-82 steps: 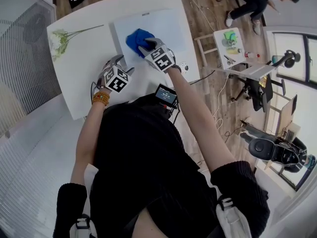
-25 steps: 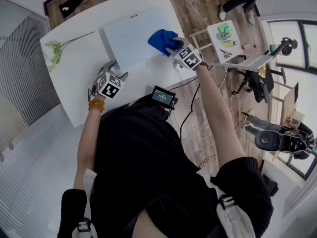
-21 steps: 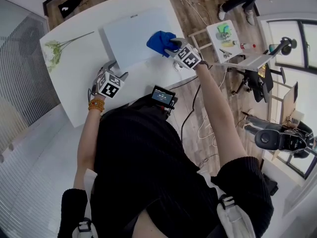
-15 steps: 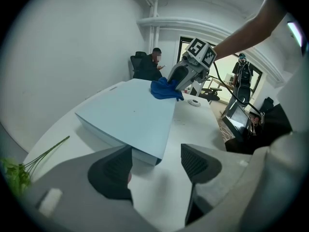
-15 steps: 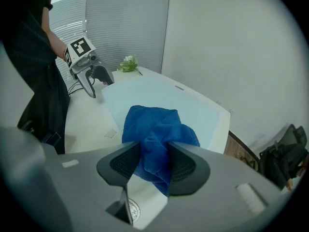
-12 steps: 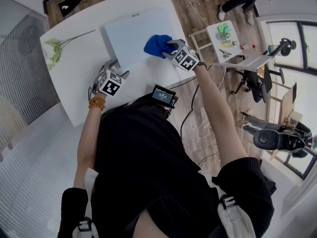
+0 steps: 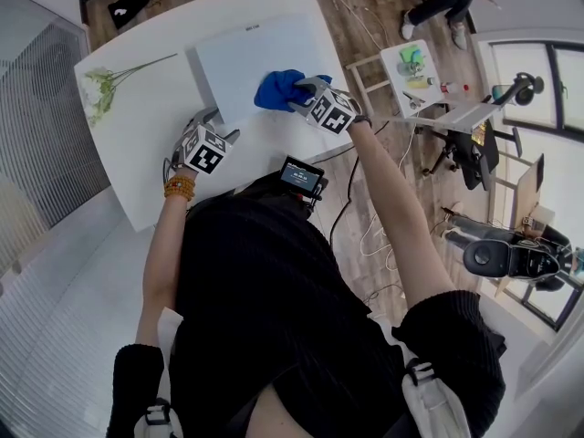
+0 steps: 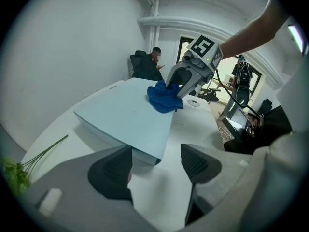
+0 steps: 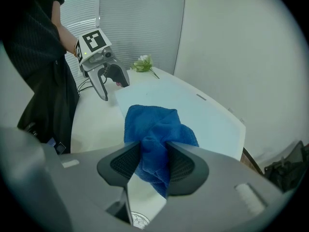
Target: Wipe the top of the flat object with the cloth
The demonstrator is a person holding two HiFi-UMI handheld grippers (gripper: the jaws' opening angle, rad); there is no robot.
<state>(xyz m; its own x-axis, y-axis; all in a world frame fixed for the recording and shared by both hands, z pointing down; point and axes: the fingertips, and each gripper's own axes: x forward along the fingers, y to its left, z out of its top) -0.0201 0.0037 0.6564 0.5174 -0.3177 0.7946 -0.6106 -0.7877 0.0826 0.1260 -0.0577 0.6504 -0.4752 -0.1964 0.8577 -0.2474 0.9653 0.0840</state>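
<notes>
A pale blue flat box [image 7: 251, 57] [image 8: 128, 117] [image 9: 203, 115] lies on the white table [image 7: 155, 135]. A bunched blue cloth [image 7: 278, 89] [image 8: 164, 98] [image 9: 154, 129] rests on the box's near right edge. My right gripper [image 7: 306, 94] [image 9: 153, 166] [image 8: 186, 83] is shut on the cloth and presses it onto the box. My left gripper [image 7: 214, 121] [image 8: 157, 166] [image 9: 108, 83] stands open over the table just short of the box's near left corner, with nothing between its jaws.
A sprig of white flowers [image 7: 100, 85] [image 9: 142, 64] lies at the table's left end. A small round disc [image 8: 194, 103] sits on the table right of the box. A cart with small items [image 7: 420, 71] and office chairs stand on the floor to the right. People sit in the background.
My right gripper has dragged the cloth leftward and nearer along the box's right part. The left gripper has stayed where it was.
</notes>
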